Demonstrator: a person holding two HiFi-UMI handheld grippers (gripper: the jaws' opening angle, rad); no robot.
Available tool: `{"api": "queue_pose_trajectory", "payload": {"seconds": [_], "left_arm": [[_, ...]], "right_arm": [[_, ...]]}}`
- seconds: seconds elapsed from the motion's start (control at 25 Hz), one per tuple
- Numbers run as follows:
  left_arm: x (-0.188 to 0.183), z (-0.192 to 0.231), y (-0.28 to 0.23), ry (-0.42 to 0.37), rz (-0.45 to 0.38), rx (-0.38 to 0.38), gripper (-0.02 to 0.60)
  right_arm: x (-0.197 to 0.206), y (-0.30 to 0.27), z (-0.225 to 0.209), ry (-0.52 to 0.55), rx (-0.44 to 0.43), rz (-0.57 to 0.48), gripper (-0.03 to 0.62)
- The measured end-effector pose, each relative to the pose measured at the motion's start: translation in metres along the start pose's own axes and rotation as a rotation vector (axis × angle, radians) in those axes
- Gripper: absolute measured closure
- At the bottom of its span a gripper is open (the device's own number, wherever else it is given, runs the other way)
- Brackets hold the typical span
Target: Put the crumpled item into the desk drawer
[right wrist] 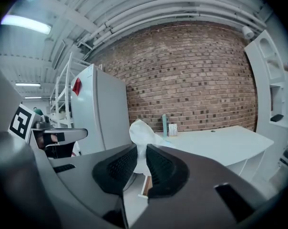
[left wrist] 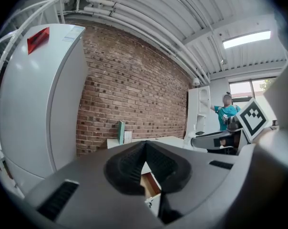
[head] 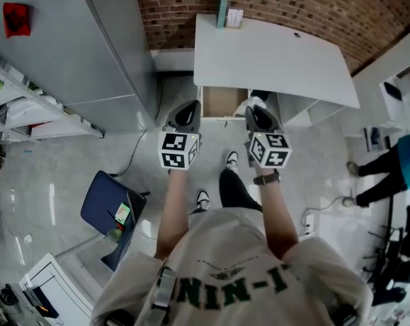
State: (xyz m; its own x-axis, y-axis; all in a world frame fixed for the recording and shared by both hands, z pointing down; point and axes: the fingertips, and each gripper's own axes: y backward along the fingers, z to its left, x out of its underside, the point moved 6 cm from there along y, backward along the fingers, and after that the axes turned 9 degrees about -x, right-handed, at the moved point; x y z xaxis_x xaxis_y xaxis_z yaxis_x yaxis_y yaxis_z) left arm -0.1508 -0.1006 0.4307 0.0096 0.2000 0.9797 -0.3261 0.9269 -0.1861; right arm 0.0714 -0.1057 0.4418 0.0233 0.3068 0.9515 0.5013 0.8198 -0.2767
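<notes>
Here the right gripper (right wrist: pixel 141 150) pinches the crumpled item (right wrist: pixel 142 130), jaws barely apart.

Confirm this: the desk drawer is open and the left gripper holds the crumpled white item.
Wrong side: the right gripper holds the crumpled item, as the right gripper view shows. The left gripper is empty. The drawer is open.
</notes>
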Motion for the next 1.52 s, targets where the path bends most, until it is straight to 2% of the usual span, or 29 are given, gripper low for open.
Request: {"api": "queue_pose_trajectory", "payload": {"seconds": [0.28,0.48,0.8,1.04,1.52], "left_arm": [[0.021,0.011,-0.025,0.007,0.044,-0.004,0.583],[0.027,0.004,-0.051,0.017,0.059,0.019,0.583],[0.053,-0.01,-0.096,0.032,0.133,0.041,0.583],[0.069,-0.012,-0.123,0.053,0.169,0.042,0.583],[0.118,-0.011,-0.161,0.094,0.267,0.037,0.583]], "right_arm": [[0.012,-0.035,-0.007,-0.01,-0.045,0.046,0.545],[0.021,-0.053,-0.023,-0.035,-0.047,0.088,0.545],[0.048,-0.079,-0.057,-0.083,-0.048,0.174,0.545],[0.07,-0.099,-0.069,-0.124,-0.077,0.236,0.545],[0.119,-0.137,-0.098,-0.208,-0.058,0.341,0.545]]}}
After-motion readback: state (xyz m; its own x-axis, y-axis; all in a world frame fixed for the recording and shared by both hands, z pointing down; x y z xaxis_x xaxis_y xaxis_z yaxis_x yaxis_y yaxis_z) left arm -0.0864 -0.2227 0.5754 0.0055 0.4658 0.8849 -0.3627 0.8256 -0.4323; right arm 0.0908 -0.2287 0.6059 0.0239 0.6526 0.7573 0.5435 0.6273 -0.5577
